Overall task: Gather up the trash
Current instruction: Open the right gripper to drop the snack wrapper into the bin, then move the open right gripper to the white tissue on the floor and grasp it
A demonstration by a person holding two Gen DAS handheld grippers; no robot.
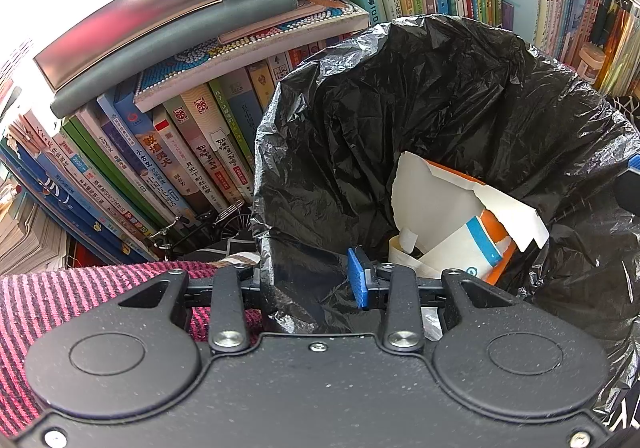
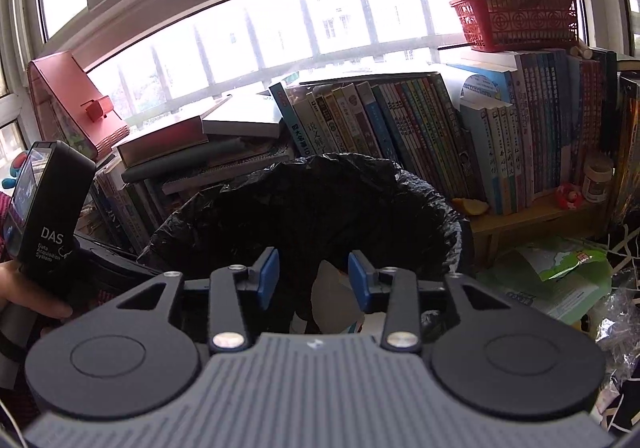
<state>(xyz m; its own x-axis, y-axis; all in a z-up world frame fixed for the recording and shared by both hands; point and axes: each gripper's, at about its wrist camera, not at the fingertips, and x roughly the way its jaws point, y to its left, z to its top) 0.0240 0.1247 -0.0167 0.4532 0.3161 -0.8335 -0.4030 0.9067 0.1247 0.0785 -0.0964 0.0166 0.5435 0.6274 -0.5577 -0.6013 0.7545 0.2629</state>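
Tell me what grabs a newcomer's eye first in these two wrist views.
The crinkled black plastic bin bag fills the middle of both views, its mouth held wide, with a torn white and orange cardboard box lying inside. The left gripper is at the bag's near rim, plastic between its fingers, while the right gripper hangs open above the mouth. Behind stand rows of colourful upright books, with a red plastic basket on top at the right.
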